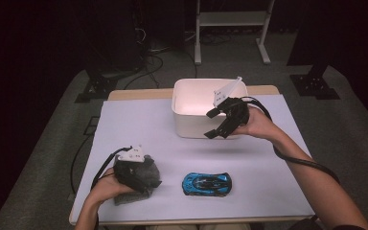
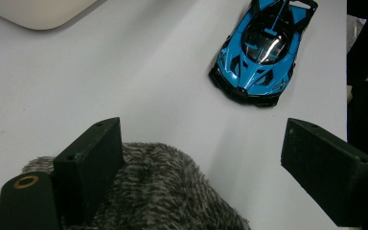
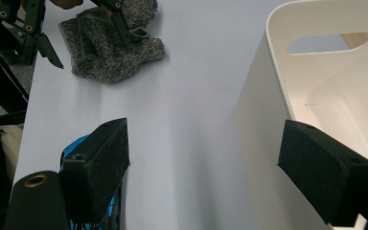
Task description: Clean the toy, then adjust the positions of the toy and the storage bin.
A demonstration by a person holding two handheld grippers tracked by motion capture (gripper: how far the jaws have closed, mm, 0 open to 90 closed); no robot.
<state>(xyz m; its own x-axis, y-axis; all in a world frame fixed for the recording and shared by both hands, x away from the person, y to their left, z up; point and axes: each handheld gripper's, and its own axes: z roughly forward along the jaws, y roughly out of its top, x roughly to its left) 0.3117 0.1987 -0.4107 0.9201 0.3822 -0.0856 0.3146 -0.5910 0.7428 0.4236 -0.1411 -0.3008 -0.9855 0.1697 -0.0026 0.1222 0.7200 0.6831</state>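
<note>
A grey fuzzy cloth [image 1: 149, 168] lies bunched at the table's front left. My left gripper [image 1: 143, 181] sits over it, jaws wide open. In the left gripper view one jaw rests against the cloth [image 2: 167, 191] while the other stands well off it over bare table, so the left gripper [image 2: 203, 143] grips nothing. A blue toy car [image 1: 206, 183] stands to the right of the cloth, also seen ahead as the car [image 2: 261, 52]. My right gripper [image 1: 212, 123] hovers open and empty by the front wall of a white bin [image 1: 191, 132]. Its jaws frame the bin's rim [image 3: 273, 48].
A pale sheet [image 1: 139, 124] covers the table, and the bin stands at its back middle. The bin's inside [image 3: 345, 96] looks bare. The cloth [image 3: 115, 52] and the far left gripper [image 3: 28, 28] show in the right gripper view. A white stand [image 1: 232, 28] and cables lie on the floor behind.
</note>
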